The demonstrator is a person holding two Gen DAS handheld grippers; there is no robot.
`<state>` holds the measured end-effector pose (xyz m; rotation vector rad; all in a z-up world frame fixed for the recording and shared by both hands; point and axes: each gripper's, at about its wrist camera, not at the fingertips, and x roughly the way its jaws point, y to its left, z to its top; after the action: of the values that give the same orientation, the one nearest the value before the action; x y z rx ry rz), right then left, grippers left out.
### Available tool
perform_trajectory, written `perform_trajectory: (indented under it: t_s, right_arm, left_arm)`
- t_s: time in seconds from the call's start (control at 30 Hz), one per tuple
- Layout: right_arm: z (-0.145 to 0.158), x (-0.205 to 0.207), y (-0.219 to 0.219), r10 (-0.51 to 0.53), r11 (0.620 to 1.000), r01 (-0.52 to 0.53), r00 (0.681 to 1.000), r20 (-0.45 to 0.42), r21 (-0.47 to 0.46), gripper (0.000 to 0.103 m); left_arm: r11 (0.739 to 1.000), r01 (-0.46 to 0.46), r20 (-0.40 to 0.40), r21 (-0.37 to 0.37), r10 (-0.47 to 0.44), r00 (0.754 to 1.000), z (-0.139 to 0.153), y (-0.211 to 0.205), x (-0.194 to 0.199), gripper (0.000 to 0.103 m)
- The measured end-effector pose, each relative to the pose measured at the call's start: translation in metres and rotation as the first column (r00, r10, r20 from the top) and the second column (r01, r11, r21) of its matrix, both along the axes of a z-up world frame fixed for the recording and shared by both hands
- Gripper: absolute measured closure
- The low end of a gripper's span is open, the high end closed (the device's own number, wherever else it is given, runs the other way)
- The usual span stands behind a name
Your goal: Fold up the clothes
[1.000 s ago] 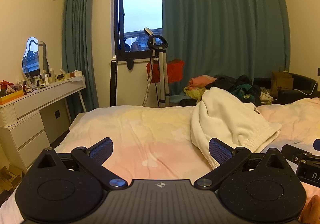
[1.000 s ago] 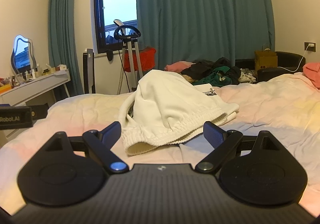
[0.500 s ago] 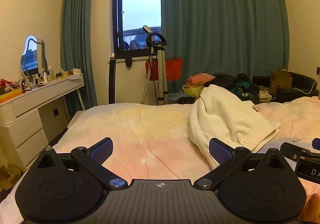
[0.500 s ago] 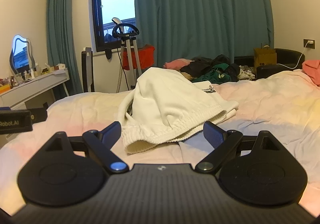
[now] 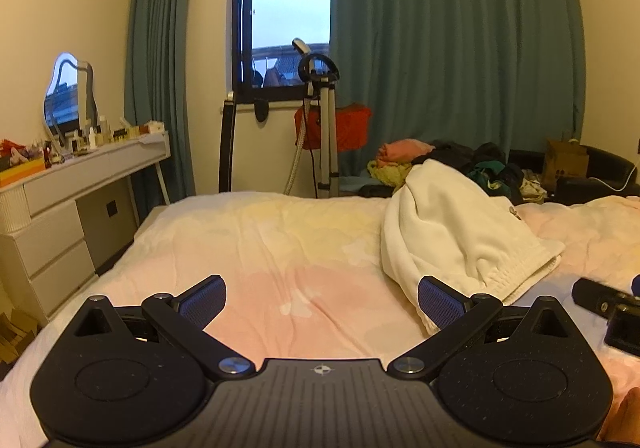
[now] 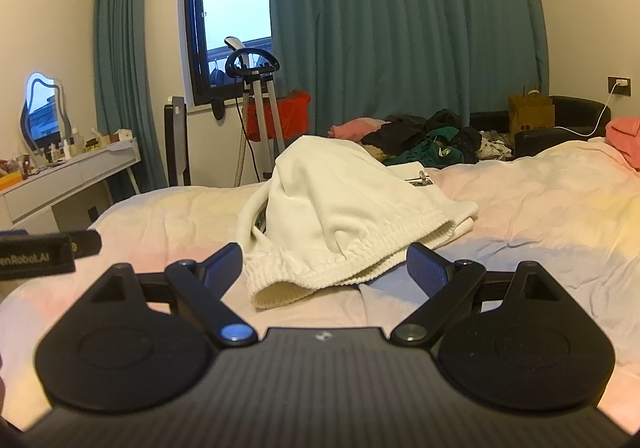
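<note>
Lying in a loose heap on the bed [image 6: 540,215], the cream sweatshirt [image 6: 340,207] bulges upward like a dome, its ribbed hem [image 6: 352,268] curling along the near edge and gaping open at the left corner. A small dark mark shows on the cloth near its far right side. The fabric looks thick and soft, creased in long folds running down from the peak. The bed cover beneath is pale, with pink and yellow patches.

The right gripper [image 6: 324,268] hovers just in front of the hem, jaws spread wide with nothing between the pads. The left gripper [image 5: 322,302] sits to the left of the sweatshirt [image 5: 452,228], jaws equally apart over bare cover, its right finger [image 5: 440,304] close to the garment's edge.
</note>
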<state>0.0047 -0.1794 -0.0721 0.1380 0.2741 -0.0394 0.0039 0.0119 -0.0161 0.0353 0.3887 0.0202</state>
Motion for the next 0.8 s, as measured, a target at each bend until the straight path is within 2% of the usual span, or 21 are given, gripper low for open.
perform_trajectory:
  t_s: [0.17,0.23,0.43,0.53,0.63,0.73,0.8]
  right_arm:
    - [0.023,0.045,-0.002,-0.028,1.0,0.028,0.999,0.024,-0.014,0.013]
    - [0.038,0.059,-0.013,-0.033,0.999,0.031,0.998,0.06,0.042,0.013]
    - [0.068,0.089,-0.05,-0.1,0.986,0.083,0.987,0.122,0.144,0.013]
    - [0.063,0.084,-0.07,-0.119,0.979,0.097,0.986,0.117,0.18,0.013]
    - [0.04,0.066,-0.088,-0.143,0.965,0.125,0.988,0.063,0.229,0.013]
    - [0.016,0.054,-0.101,-0.134,0.962,0.14,0.99,-0.042,0.234,0.013]
    - [0.01,0.05,-0.1,-0.103,0.976,0.115,0.992,-0.074,0.187,0.013]
  left_arm:
    - [0.999,-0.034,0.005,-0.011,0.034,0.999,-0.008,0.002,0.009,0.0]
    - [0.999,-0.036,-0.007,-0.001,0.036,0.999,-0.013,0.001,0.015,0.0]
    - [0.995,0.066,-0.058,0.077,-0.062,0.996,-0.041,-0.023,0.045,0.0]
    - [0.974,0.122,-0.046,0.189,-0.115,0.992,-0.06,-0.047,0.059,0.0]
    - [0.943,0.187,-0.069,0.276,-0.175,0.982,-0.079,-0.069,0.078,0.0]
    - [0.922,0.249,-0.104,0.295,-0.228,0.968,-0.1,-0.088,0.095,0.0]
    - [0.907,0.273,-0.097,0.32,-0.255,0.962,-0.112,-0.1,0.105,0.0]
